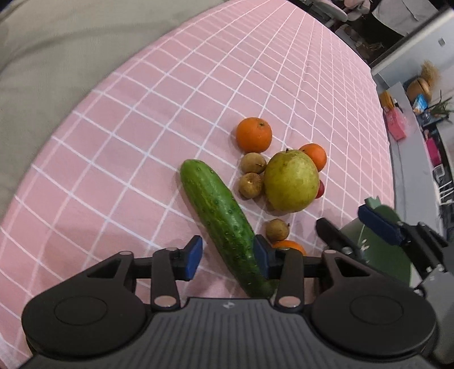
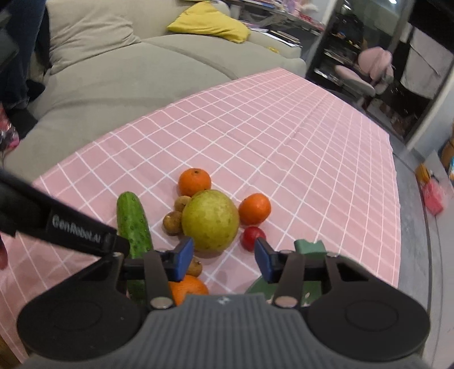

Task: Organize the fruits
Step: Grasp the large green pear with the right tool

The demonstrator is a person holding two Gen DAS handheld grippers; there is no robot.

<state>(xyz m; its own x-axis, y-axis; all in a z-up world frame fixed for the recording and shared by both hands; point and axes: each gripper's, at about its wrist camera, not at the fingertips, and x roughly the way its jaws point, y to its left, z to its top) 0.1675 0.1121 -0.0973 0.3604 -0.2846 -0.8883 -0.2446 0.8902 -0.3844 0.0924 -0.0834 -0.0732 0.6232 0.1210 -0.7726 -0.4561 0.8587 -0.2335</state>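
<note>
A green cucumber lies on the pink checked cloth. My left gripper is open around its near end; the right pad touches it, the left pad stands apart. Beside it lie a large green pear, oranges, small brown fruits and a small red fruit. My right gripper is open and empty, just short of the pear, above a green leaf-shaped plate. It also shows in the left wrist view.
A grey sofa with a yellow cushion borders the table's far side. The cloth's right edge drops to a grey floor with a pink object. An orange lies under my right gripper's left finger.
</note>
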